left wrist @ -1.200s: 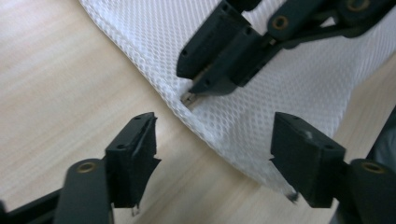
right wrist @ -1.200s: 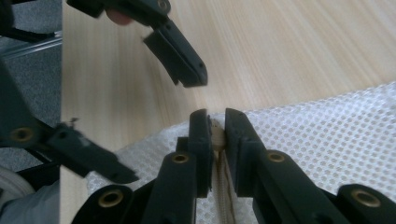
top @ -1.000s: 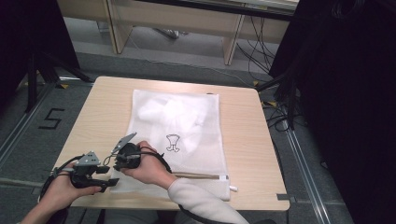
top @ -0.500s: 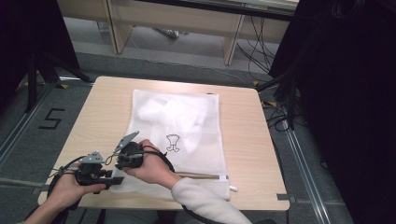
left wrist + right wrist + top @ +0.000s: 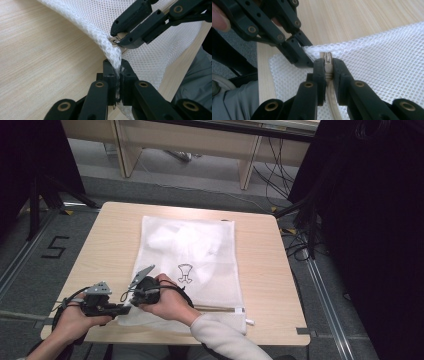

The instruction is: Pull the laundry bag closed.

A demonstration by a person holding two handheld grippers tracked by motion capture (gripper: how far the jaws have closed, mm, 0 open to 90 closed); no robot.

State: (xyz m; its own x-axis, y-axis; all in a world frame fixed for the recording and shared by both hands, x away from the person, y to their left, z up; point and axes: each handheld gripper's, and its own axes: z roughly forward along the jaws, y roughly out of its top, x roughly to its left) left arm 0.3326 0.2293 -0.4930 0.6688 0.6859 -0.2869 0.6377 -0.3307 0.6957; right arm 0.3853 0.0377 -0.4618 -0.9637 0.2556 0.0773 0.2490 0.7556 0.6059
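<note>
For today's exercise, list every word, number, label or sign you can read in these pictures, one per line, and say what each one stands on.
"5": a black numeral marked on the grey floor left of the table.
No words on the white mesh bag: it carries a small black outline drawing, a picture rather than letters.
No lettering can be read on the tools or the zipper pull.

Bare table (image 5: 100,250) left of mesh bag (image 5: 200,255)
</note>
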